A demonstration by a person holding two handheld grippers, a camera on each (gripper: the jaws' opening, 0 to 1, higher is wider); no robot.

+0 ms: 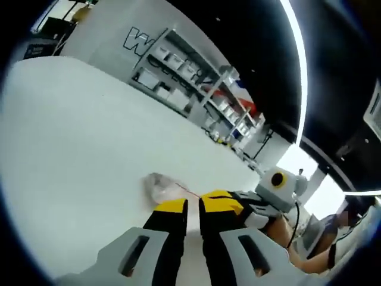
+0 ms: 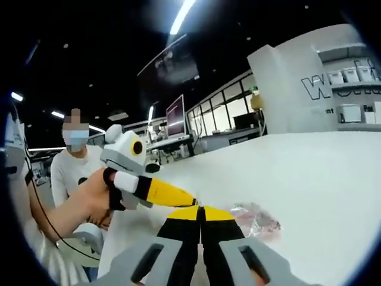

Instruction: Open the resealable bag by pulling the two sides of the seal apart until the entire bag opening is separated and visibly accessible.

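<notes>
We have both grippers brought together over the white table (image 1: pixel 71 149), tips meeting at the near end of the resealable bag (image 1: pixel 162 187). In the left gripper view the left gripper (image 1: pixel 193 205) shows its yellow-tipped jaws drawn narrow, only a thin slit between them, and the bag lies just beyond them, crumpled and clear, with a thin red line — likely the seal strip — running toward the tips. The right gripper (image 1: pixel 262 208) comes into that view from the right, its yellow jaw touching ours. In the right gripper view the right gripper (image 2: pixel 199 213) is likewise closed to a narrow line, the bag (image 2: pixel 256 219) lies just right of and beyond its tips, and the left gripper (image 2: pixel 169 193) reaches in from the left, held in a person's hand (image 2: pixel 98 199). Whether each pair of jaws has actually pinched a side of the seal we cannot tell; the film at the tips is hidden by the jaws themselves. We judge the bag to be very light, soft and slippery, a thin film that will slide or lift off the table rather than resist, so one pull alone would drag it along. The place to take hold is the two lips right above the seal, one lip per gripper, pinched firmly, then drawn apart — starting at one end and working along.
</notes>
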